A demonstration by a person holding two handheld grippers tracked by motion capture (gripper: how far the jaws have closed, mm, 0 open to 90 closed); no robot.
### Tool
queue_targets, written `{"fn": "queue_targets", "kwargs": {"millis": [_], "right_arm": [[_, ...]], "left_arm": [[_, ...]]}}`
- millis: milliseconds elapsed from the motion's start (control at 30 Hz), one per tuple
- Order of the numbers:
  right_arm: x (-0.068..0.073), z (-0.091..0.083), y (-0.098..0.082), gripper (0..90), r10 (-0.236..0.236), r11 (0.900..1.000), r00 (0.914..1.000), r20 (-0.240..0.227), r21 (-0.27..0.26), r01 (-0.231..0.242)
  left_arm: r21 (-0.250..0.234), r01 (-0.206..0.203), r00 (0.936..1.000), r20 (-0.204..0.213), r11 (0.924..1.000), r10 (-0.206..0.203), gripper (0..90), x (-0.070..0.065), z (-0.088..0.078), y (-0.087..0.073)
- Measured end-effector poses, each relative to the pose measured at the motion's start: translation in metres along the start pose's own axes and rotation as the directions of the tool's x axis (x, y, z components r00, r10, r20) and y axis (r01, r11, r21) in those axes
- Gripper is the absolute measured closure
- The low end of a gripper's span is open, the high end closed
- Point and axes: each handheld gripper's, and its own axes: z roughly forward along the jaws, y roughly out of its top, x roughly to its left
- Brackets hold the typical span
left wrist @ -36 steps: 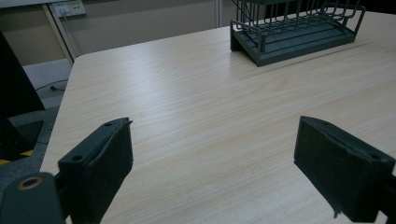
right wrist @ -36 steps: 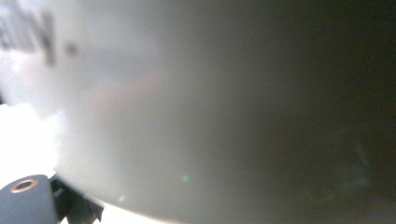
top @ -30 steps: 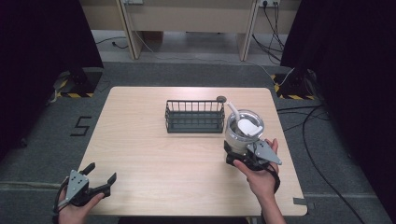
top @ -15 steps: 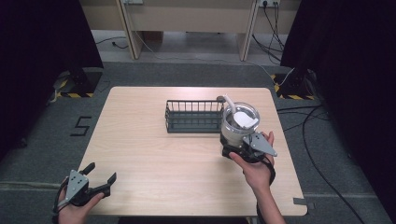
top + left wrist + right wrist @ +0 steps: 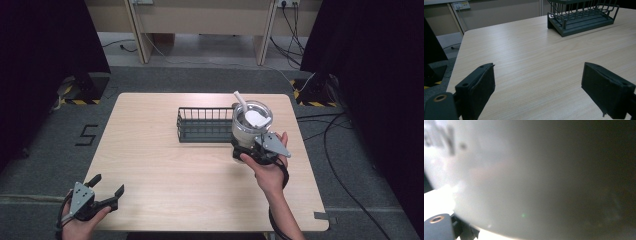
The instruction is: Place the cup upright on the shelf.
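We have the right claw (image 5: 252, 147) clamped low on the clear, lidded plastic tumbler with a white straw (image 5: 250, 125), at the pale wooden surface's (image 5: 165, 175) three o'clock, beside the dark wire basket (image 5: 202, 125). We judge it stiff, smooth, slippery and top-heavy; gripping mid-body suits better. Its dark lettering is too blurred to read. Our left claw (image 5: 102, 192) hangs released, empty, at seven o'clock.
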Motion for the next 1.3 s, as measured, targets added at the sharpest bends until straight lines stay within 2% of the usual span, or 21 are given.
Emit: {"fn": "queue_targets", "kwargs": {"millis": [1300], "right_arm": [[0.008, 0.050, 0.029, 9.8, 0.018, 1.000, 0.9998, -0.006, -0.019, -0.018]], "left_arm": [[0.000, 0.002, 1.0000, 0.004, 1.0000, -0.002, 11.1, 0.000, -0.001, 0.001]]}}
